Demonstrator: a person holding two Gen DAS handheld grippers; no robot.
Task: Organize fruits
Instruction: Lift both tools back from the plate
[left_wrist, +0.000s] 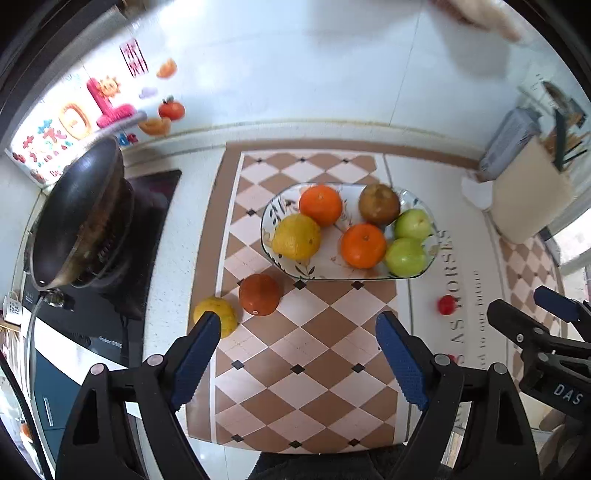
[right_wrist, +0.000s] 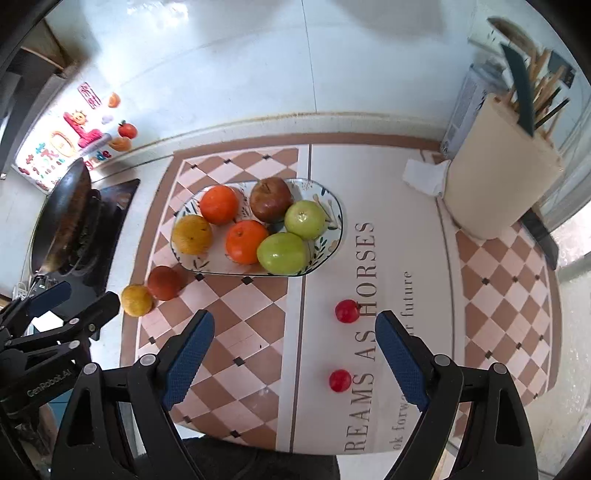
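The plate sits in the middle of the checked mat, and six fruits already lie in it: two oranges, a yellow one, a brown one and two green ones. Four fruits are not in the plate yet. A yellow fruit and a dark orange fruit lie touching each other on the mat, just off the plate's near left corner. Two small red fruits lie on the white mat with letters, off the plate's near right side: the first red fruit is closer to the plate, and the second red fruit is farther from it, toward the person. The left tongs are wide open and hold nothing. The right tongs are wide open too, with nothing in them. Both hang above the mat and point steeply down. The yellow fruit lies right at the tip of the left tongs' left finger, so the left tongs look nearer to that pair. The second red fruit shows between the right tongs' fingers, so the right tongs look better for the red ones. All the fruits are round, so no side is the long side.
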